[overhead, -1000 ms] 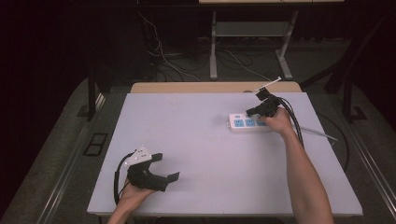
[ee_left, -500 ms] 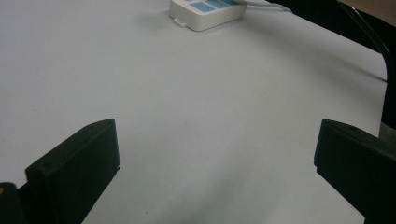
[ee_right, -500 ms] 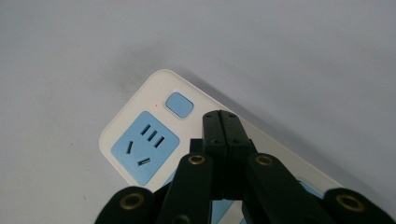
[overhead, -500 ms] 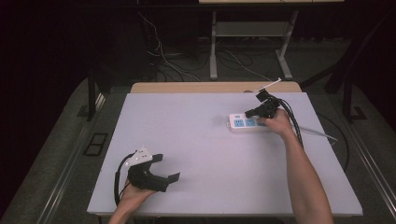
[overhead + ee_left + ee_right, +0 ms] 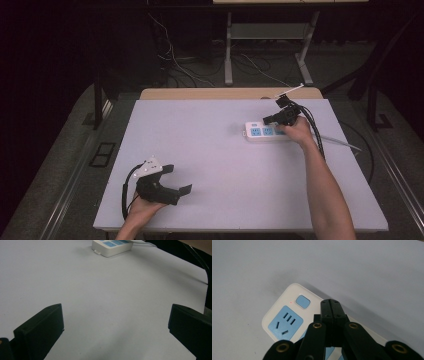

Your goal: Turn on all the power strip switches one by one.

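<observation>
At the near left of the surface (image 5: 215,150) the left hand-held gripper (image 5: 176,180) rests with its jaws wide apart and nothing between them, far away from the work. At the far right lies the white power strip (image 5: 260,133), flat on the surface, with blue socket faces and a small blue switch button (image 5: 302,301) at its left end. The right hand-held gripper (image 5: 268,119) stands over the strip with its jaws closed together, empty, and the tip hangs just beside the switch button, a little to the right of it. I judge that the person wants to press this button with the closed tip. The risk is that the tip comes down beside the button, on the white casing or on the first socket, so nothing switches. Also the strip is light and lies loose, so a slanted push may slide it along the surface. The right gripper view shows the button, a tiny red light beside it and the slots of the first socket (image 5: 285,324), which the high view gives too small to read. The high view shows both hands and the cables (image 5: 312,125) trailing at the right.
</observation>
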`<action>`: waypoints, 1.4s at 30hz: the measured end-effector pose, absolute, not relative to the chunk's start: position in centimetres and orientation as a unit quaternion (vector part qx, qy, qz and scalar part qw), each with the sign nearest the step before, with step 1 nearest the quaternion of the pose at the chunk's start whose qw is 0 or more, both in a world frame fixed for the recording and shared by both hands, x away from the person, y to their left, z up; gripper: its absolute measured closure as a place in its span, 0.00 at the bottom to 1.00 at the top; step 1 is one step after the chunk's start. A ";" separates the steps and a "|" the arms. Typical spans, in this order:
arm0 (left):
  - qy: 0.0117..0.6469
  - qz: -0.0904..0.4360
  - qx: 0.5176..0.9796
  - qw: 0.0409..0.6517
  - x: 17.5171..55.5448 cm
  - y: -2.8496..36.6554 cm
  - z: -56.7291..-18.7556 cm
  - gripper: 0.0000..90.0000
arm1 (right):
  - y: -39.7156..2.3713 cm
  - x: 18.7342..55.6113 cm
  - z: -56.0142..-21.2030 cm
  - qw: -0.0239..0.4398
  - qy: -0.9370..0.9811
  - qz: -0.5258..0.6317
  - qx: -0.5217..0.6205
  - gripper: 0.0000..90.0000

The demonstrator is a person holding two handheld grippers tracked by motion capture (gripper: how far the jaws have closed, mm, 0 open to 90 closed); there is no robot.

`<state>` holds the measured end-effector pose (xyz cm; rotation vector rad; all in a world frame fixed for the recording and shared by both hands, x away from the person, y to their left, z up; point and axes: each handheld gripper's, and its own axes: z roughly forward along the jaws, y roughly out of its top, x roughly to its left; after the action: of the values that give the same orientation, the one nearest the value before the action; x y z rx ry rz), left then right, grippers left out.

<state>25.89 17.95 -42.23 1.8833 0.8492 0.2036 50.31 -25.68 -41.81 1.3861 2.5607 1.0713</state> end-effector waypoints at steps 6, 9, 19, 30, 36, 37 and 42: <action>0.352 0.084 0.782 0.508 25.8 17.8 -42.2 0.00 | -25.6 49.9 -42.4 0.022 0.819 0.366 0.442 1.00; 0.351 0.085 0.781 0.509 25.7 17.9 -42.2 0.00 | -25.5 50.0 -42.4 0.026 0.817 0.365 0.445 1.00; 0.352 0.085 0.781 0.508 25.8 18.0 -42.2 0.00 | -25.3 49.7 -42.3 0.039 0.824 0.356 0.439 1.00; 0.353 0.083 0.781 0.509 25.9 18.0 -42.2 0.00 | -24.8 49.9 -41.6 0.043 0.829 0.347 0.436 1.00; 0.352 0.083 0.781 0.509 25.8 18.0 -42.2 0.00 | -25.0 49.7 -40.4 0.048 0.831 0.349 0.431 1.00; 0.352 0.084 0.781 0.509 25.8 18.0 -42.2 0.00 | -25.1 49.7 -40.1 0.051 0.831 0.350 0.430 1.00; 0.353 0.083 0.780 0.510 25.8 18.0 -42.1 0.00 | -25.7 49.6 -39.1 0.057 0.830 0.350 0.430 1.00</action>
<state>25.82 17.97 -42.14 1.8792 0.8490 0.2009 49.58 -25.75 -39.07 1.3044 2.5163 1.0625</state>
